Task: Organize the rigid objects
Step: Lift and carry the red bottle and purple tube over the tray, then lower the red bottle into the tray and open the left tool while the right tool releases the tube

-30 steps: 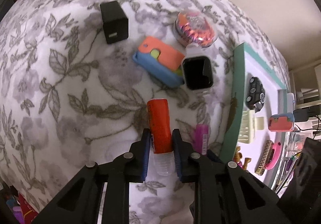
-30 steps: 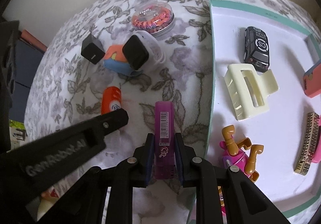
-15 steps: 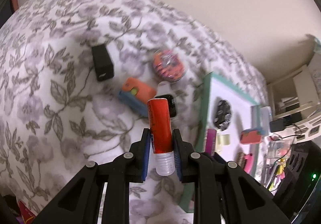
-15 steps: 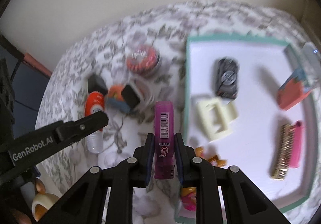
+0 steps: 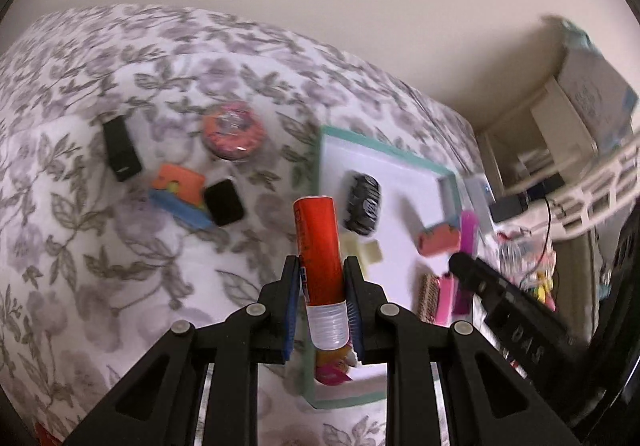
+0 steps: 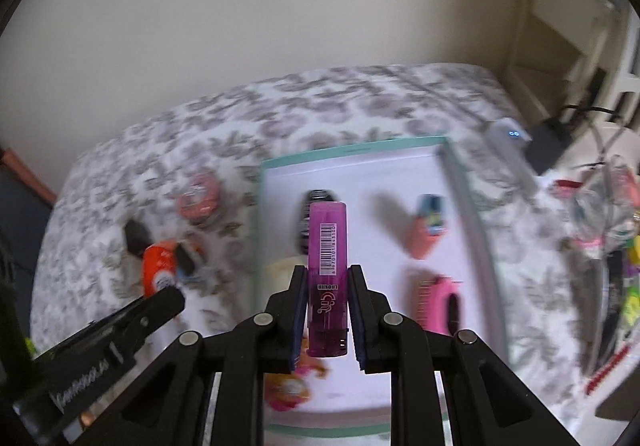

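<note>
My left gripper (image 5: 322, 274) is shut on a red glue stick (image 5: 318, 246) with a clear cap, held in the air over the left edge of the white tray (image 5: 384, 160). My right gripper (image 6: 327, 286) is shut on a purple lighter (image 6: 327, 242), held above the same tray (image 6: 352, 150). The lighter also shows in the left wrist view (image 5: 467, 234), and the glue stick in the right wrist view (image 6: 158, 266). The tray holds a black toy car (image 5: 362, 204), a cream hair claw (image 5: 366, 250), an orange block (image 5: 438, 240) and a pink comb (image 6: 434, 302).
On the floral cloth (image 5: 80, 246) left of the tray lie a black charger (image 5: 120, 152), an orange-and-blue case (image 5: 178, 192), a black-faced watch (image 5: 224, 202) and a round clear tub (image 5: 233, 131). Shelves and cables (image 5: 560, 174) crowd the right side.
Both grippers have risen from the cloth with their objects and swung right, so both now hang over the tray.
</note>
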Available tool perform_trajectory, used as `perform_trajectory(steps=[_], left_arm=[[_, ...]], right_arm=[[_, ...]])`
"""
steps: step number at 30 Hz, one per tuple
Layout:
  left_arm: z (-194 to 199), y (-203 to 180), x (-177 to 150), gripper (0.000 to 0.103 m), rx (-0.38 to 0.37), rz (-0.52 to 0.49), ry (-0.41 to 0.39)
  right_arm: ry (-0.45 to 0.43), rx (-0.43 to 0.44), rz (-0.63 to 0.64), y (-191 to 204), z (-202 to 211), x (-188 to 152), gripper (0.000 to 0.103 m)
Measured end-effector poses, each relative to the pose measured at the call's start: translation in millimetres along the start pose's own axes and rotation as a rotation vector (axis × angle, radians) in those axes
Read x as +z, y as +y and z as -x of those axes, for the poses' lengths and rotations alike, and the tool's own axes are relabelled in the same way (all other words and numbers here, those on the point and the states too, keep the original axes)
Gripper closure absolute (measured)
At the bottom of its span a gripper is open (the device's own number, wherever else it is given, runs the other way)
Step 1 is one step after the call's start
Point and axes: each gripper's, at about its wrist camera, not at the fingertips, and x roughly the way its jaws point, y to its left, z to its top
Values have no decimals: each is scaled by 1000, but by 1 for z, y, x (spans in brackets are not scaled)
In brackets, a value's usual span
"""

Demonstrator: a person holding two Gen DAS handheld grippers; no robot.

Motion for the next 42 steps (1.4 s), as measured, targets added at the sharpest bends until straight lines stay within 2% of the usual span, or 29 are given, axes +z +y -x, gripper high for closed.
perform_trajectory(steps=[4, 9, 12, 15, 19, 27, 42], left_arm=[[-10, -21, -9, 80, -1, -66, 26], [-27, -44, -23, 80, 1, -152, 67], [-37, -55, -30, 80, 6, -187, 92], [-45, -63, -35, 80, 15, -217, 109], [-55, -70, -42, 80, 30, -252, 130], [-69, -70, -50, 80, 48, -273, 164], [-82, -70, -52, 80, 81, -288, 190]], right_arm=[[3, -33, -49, -28, 1, 2, 82], [35, -174, -77, -66, -10, -1, 82], [74, -201, -105, -82, -19, -4, 82], [92, -208, -105, -89, -26, -7, 82], [125, -279, -60, -87, -41, -13, 82], [181, -303, -40, -89, -62, -22, 82], [224, -320, -29, -88, -71, -25, 82]])
